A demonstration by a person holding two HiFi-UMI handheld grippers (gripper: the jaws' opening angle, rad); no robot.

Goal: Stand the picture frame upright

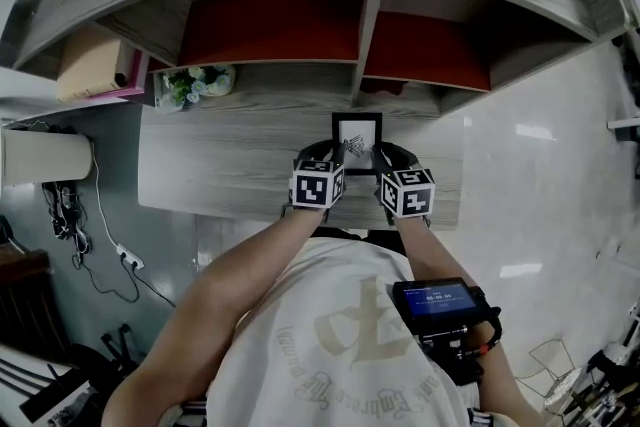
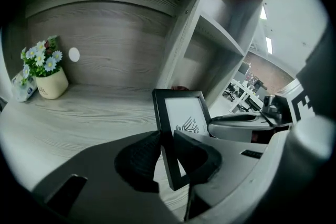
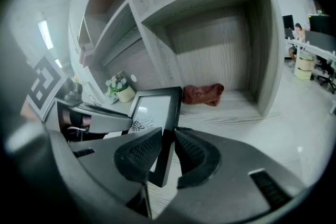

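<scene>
A small black picture frame [image 1: 357, 137] with a white print stands nearly upright on the grey wooden desk [image 1: 220, 165], in front of the shelf divider. My left gripper [image 1: 334, 155] is shut on the frame's left edge. In the left gripper view both pads press on the frame [image 2: 181, 115] at its lower left, inside the left gripper [image 2: 167, 152]. My right gripper [image 1: 383, 157] is shut on the right edge. The right gripper view shows the frame [image 3: 155, 113] edge-on between the pads of the right gripper [image 3: 168, 152].
A cream pot of white flowers [image 1: 192, 83] stands at the back left of the desk, also seen as the flower pot [image 2: 46, 75]. A reddish-brown cloth [image 3: 203, 94] lies in the cubby behind the frame. The shelf divider [image 1: 366, 35] rises just behind the frame.
</scene>
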